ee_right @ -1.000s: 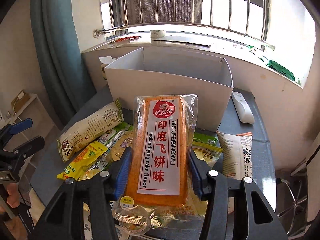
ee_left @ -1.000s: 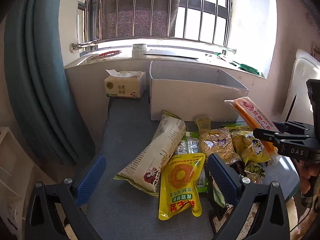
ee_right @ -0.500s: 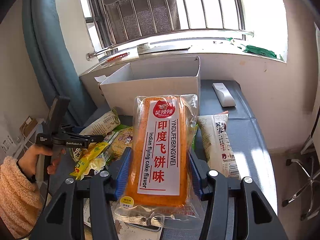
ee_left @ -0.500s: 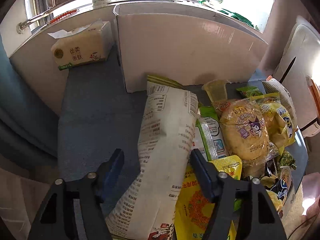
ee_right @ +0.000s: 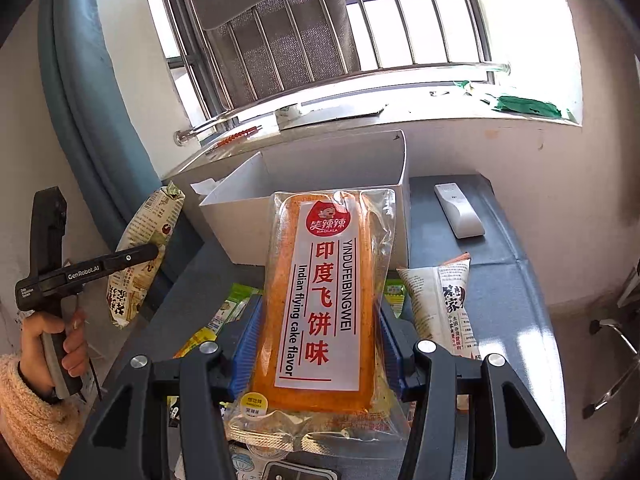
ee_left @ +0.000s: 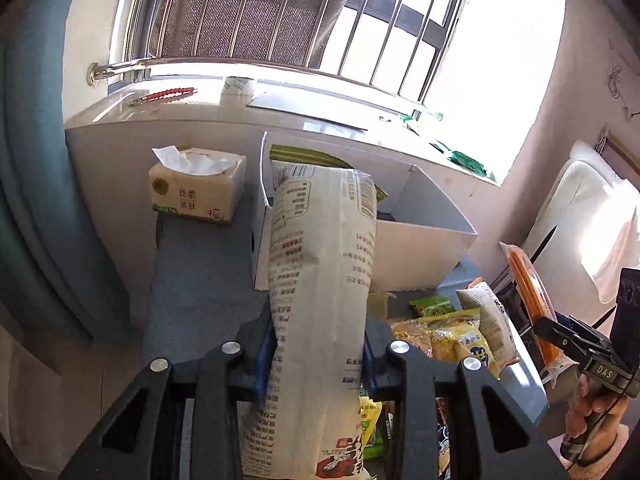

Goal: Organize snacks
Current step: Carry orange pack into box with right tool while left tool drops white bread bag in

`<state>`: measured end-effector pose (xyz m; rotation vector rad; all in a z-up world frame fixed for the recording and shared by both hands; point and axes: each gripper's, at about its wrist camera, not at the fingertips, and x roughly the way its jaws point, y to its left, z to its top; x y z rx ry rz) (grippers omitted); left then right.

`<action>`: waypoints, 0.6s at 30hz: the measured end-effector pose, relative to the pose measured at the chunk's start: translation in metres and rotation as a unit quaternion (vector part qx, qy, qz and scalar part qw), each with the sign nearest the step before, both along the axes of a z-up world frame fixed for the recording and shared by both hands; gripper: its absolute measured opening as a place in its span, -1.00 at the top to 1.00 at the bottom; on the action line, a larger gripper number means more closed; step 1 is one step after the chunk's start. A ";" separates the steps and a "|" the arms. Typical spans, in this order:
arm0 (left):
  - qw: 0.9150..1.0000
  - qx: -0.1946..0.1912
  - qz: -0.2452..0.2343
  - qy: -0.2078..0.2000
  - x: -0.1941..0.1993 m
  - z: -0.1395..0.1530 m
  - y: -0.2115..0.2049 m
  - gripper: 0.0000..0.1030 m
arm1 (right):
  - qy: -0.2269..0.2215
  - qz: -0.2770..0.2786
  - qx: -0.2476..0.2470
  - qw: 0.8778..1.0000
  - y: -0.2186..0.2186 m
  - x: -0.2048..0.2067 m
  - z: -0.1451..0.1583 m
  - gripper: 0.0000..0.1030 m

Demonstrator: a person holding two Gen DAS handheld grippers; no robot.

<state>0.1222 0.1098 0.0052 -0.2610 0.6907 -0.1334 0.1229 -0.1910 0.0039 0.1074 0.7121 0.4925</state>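
My left gripper [ee_left: 318, 356] is shut on a long white printed snack bag [ee_left: 320, 292] and holds it lifted, its top end in front of the open white box [ee_left: 424, 248]. It also shows in the right wrist view [ee_right: 140, 248]. My right gripper [ee_right: 318, 344] is shut on an orange Indian flying cake packet [ee_right: 324, 300], held above the table before the white box [ee_right: 304, 184]. That packet shows edge-on in the left wrist view [ee_left: 528, 300].
Several snack packets [ee_left: 452, 332] lie on the grey table [ee_left: 200, 292] right of the box. A tissue pack [ee_left: 196, 192] stands at the back left. A white remote [ee_right: 458, 210] and a white printed bag [ee_right: 454, 304] lie right of the box. A windowsill runs behind.
My left gripper closed on the long white bag and lifted it off the table toward the box. My right gripper kept hold of the orange packet and swung slightly.
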 end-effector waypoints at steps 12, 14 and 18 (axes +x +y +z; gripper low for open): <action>1.000 -0.014 0.022 0.010 0.178 0.042 -0.016 0.27 | -0.003 -0.037 -0.044 0.998 0.057 0.176 0.042 -0.12; 0.999 0.005 0.023 0.042 0.202 0.031 -0.021 0.26 | -0.002 -0.034 -0.058 0.998 0.064 0.198 0.039 -0.12; 0.997 0.014 0.010 0.078 0.219 0.012 -0.022 -0.59 | 0.038 -0.038 -0.045 0.998 0.066 0.227 0.025 -0.75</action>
